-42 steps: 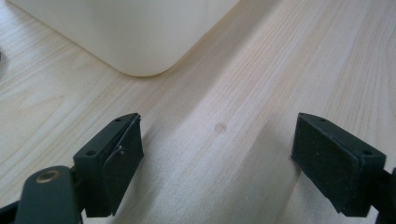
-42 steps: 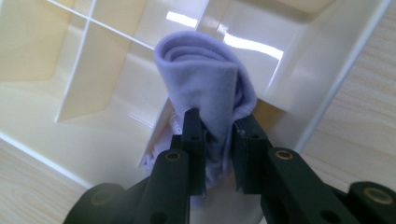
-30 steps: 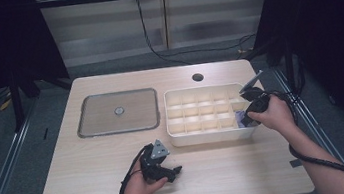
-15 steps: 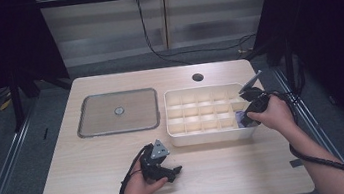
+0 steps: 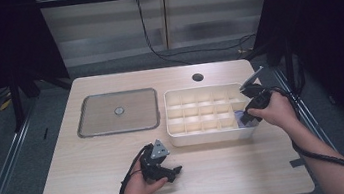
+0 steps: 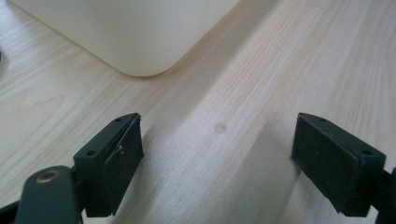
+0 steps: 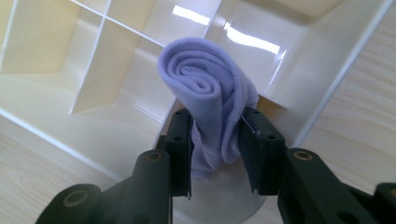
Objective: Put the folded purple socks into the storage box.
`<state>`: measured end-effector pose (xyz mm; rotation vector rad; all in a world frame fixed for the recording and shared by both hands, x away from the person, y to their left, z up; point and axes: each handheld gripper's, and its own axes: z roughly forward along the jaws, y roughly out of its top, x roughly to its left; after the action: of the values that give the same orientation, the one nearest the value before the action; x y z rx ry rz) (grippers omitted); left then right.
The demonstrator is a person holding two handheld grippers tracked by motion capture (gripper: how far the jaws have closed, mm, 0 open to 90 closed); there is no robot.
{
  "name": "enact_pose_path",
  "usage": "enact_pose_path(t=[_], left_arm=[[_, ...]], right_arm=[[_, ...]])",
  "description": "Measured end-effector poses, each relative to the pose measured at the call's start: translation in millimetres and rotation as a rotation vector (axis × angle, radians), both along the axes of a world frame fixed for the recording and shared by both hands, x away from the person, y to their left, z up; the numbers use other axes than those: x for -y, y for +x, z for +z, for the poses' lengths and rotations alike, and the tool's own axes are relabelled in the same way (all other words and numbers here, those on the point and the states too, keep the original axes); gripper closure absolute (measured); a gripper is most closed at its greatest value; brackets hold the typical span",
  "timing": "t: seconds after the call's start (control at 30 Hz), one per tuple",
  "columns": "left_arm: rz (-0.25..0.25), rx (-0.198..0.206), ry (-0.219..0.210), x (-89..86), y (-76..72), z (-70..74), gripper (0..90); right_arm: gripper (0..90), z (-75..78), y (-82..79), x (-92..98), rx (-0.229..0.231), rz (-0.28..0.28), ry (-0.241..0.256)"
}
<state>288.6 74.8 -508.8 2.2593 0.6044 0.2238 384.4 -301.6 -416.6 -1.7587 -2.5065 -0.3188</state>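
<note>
A rolled lilac cloth (image 7: pixel 210 100) is pinched between the jaws of my right gripper (image 7: pixel 215 140), which is shut on it above the near right corner of the cream compartment box (image 7: pixel 56 84). From above, that gripper (image 5: pixel 248 114) sits at the box's (image 5: pixel 205 135) right end, with a bit of the cloth (image 5: pixel 241 116) showing at its tip. My left gripper (image 5: pixel 167 170) rests low on the table near the front edge, jaws wide open with bare wood between them (image 6: pixel 217 154). A rounded corner of the box (image 6: pixel 140 37) lies just ahead of it.
A flat grey lid (image 5: pixel 117 112) with a small knob lies on the left half of the wooden table (image 5: pixel 93 163). A round cable hole (image 5: pixel 197 77) is at the back edge. Cables trail from both grippers toward the front.
</note>
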Motion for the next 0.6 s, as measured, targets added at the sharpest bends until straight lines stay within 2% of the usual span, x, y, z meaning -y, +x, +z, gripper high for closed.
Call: enact_pose_path(t=[0.17,0.6], left_arm=[[0.007,-0.002,-0.009,0.5,-0.3,-0.3,16.0],[0.005,0.001,-0.008,0.4,-0.1,-0.3,16.0]], right_arm=[[67.1,9.3,-0.1,3.0,0.009,-0.003,0.008],[68.6,39.2,8.6,0.9,0.04,0.011,-0.03]])
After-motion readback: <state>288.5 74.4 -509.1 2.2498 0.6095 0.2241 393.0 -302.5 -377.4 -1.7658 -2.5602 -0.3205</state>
